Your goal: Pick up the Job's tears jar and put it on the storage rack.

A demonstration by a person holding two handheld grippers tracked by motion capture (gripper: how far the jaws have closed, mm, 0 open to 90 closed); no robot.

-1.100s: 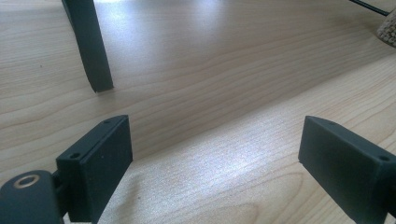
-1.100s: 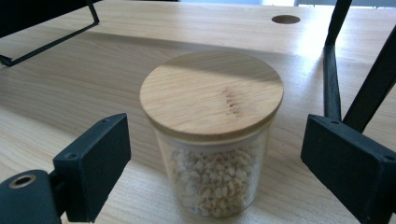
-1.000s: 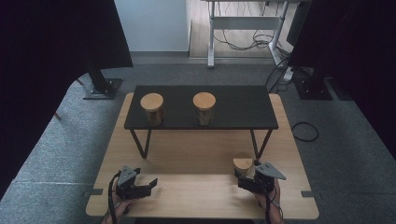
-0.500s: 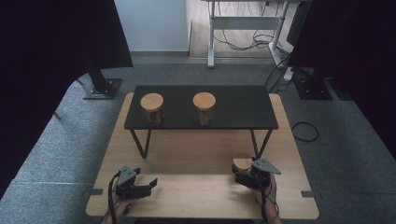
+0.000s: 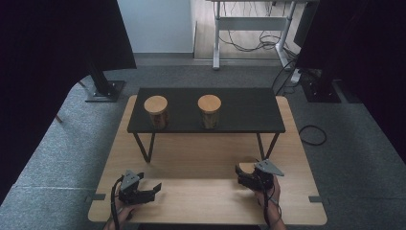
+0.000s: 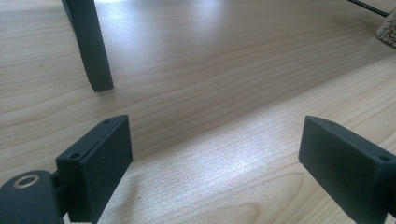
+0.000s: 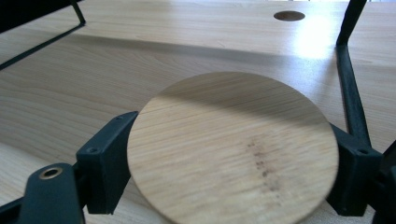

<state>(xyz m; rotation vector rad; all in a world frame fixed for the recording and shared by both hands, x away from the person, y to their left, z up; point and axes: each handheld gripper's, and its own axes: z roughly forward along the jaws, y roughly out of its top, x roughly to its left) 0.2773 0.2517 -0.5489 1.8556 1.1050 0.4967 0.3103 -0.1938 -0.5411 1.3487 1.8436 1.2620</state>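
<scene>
Right gripper (image 5: 245,171) clamps a wooden lid (image 7: 232,148).
Left gripper (image 5: 154,189) gapes over bare table (image 5: 201,158), near the front edge, beside the black shelf (image 5: 239,109) leg.

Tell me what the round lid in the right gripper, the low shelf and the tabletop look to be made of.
Round lid: pale wood, perhaps bamboo, matte; fine straight grain and small dark flecks show. Low shelf: dark, smooth top on thin black legs, probably metal or painted board; the look leaves it open. Tabletop: light wood or wood-look laminate, satin; wavy grain with soft glare.
</scene>
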